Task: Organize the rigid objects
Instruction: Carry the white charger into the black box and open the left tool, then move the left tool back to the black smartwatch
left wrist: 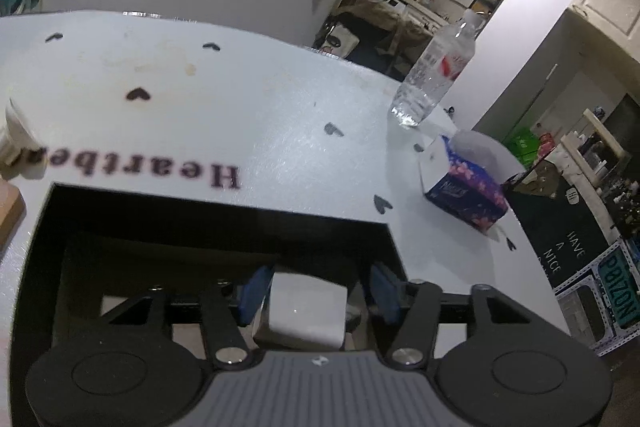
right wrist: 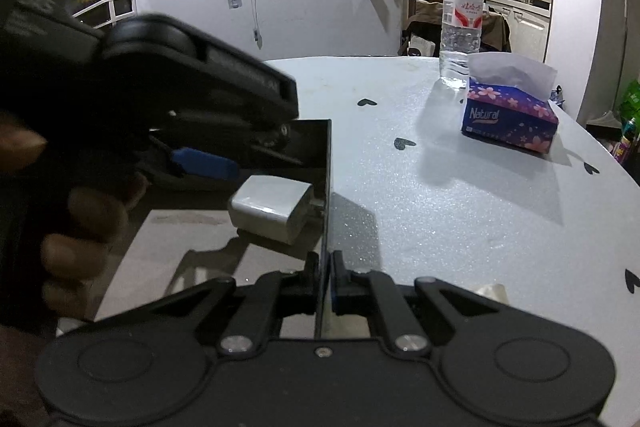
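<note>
A white charger block (left wrist: 306, 309) lies inside a black open box (left wrist: 224, 215) on the white table. My left gripper (left wrist: 316, 293) is open, its blue pads on either side of the block, apart from it on the right. In the right wrist view the block (right wrist: 272, 207) rests on the box floor below the left gripper's blue pad (right wrist: 204, 161). My right gripper (right wrist: 325, 281) is shut on the box's right wall (right wrist: 327, 187), near its front corner.
A clear water bottle (right wrist: 460, 23) and a blue flowered tissue box (right wrist: 510, 115) stand at the table's far right. They also show in the left wrist view: bottle (left wrist: 436, 75), tissue box (left wrist: 466, 191). A wooden piece (left wrist: 8, 211) lies at the left edge.
</note>
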Demonstrator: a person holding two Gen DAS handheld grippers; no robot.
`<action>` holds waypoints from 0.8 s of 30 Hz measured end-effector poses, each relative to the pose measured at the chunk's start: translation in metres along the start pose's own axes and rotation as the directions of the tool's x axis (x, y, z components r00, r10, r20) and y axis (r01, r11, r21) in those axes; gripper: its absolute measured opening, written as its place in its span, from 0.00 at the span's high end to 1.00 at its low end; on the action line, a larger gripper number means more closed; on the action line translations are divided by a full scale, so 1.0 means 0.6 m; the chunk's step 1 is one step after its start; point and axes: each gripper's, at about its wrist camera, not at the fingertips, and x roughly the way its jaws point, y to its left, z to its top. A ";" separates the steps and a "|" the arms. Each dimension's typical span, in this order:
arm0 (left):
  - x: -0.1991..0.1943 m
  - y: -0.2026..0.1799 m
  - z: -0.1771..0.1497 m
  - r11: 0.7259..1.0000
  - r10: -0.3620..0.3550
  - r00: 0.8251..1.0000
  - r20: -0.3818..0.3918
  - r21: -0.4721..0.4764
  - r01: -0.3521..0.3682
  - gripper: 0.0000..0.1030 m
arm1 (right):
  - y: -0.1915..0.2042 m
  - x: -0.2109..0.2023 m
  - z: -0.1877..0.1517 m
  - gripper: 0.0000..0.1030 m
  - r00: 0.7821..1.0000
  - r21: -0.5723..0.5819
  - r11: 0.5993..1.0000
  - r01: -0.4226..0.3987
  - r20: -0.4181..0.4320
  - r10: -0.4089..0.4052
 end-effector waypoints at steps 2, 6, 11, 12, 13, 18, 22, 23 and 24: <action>-0.013 -0.004 0.001 1.000 -0.002 1.000 0.016 0.021 0.001 0.39 | 0.000 0.000 0.000 0.94 1.000 0.001 1.000 0.001 -0.001 -0.001; -0.035 -0.006 -0.002 0.999 -0.002 1.000 0.022 0.047 0.001 0.38 | -0.002 0.001 0.001 0.94 1.000 0.005 1.000 -0.002 -0.002 0.002; -0.064 -0.010 -0.011 0.995 0.021 0.999 0.038 0.094 -0.024 0.35 | -0.003 0.002 0.001 0.94 1.000 0.008 1.000 -0.004 -0.002 0.004; -0.070 -0.010 -0.014 0.995 0.022 0.999 0.042 0.101 -0.026 0.34 | -0.003 0.002 0.000 0.94 1.000 0.009 1.000 -0.004 -0.002 0.004; -0.075 -0.010 -0.017 0.994 0.028 0.999 0.045 0.108 -0.033 0.34 | -0.003 0.002 0.000 0.94 1.000 0.009 1.000 -0.003 -0.002 0.003; -0.103 -0.010 -0.030 0.988 0.054 0.996 0.066 0.141 -0.063 0.30 | -0.004 0.002 0.001 0.94 1.000 0.012 1.000 -0.004 -0.003 0.004; -0.128 -0.008 -0.039 0.983 0.071 0.992 0.102 0.163 -0.087 0.18 | -0.003 0.002 0.001 0.94 1.000 0.012 1.000 -0.004 -0.002 0.004; -0.133 -0.008 -0.040 0.981 0.074 0.991 0.111 0.169 -0.093 0.17 | -0.003 0.002 0.001 0.94 1.000 0.012 1.000 -0.004 -0.002 0.004; -0.140 -0.008 -0.042 0.979 0.079 0.989 0.122 0.176 -0.100 0.15 | -0.003 0.002 0.001 0.94 1.000 0.012 1.000 -0.004 -0.002 0.004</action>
